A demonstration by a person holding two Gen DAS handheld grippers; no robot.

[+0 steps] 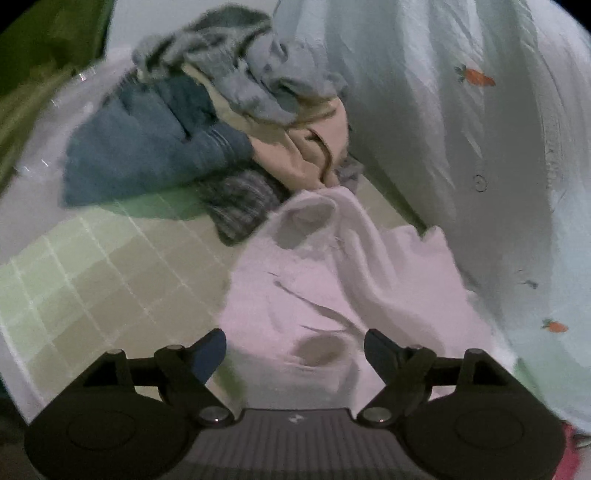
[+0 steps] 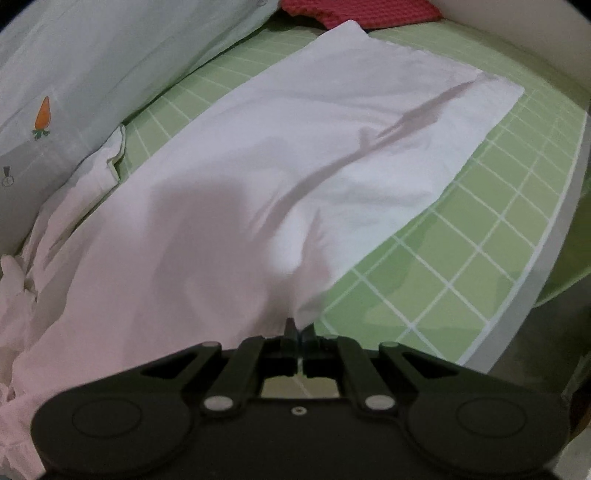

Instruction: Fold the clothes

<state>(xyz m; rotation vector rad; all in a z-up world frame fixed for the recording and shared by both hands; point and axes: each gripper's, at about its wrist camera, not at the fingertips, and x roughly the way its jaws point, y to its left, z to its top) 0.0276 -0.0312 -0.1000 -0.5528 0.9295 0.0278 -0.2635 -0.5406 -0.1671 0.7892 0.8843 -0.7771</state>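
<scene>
A white garment point(image 2: 295, 155) lies stretched out along the green checked sheet point(image 2: 461, 240). My right gripper point(image 2: 297, 328) is shut on its near edge, and the cloth rises in a fold from the pinched spot. In the left wrist view the other end of the white garment point(image 1: 325, 280) lies rumpled under my left gripper point(image 1: 295, 354). That gripper is open, its fingers spread wide over the cloth, with nothing pinched between them.
A heap of clothes point(image 1: 207, 122) in blue, grey and tan sits at the back left. A pale quilt with carrot prints point(image 1: 461, 110), also the quilt point(image 2: 74, 74), runs along one side. A red cloth point(image 2: 354, 11) lies at the far end. The bed's white edge point(image 2: 535, 266) curves on the right.
</scene>
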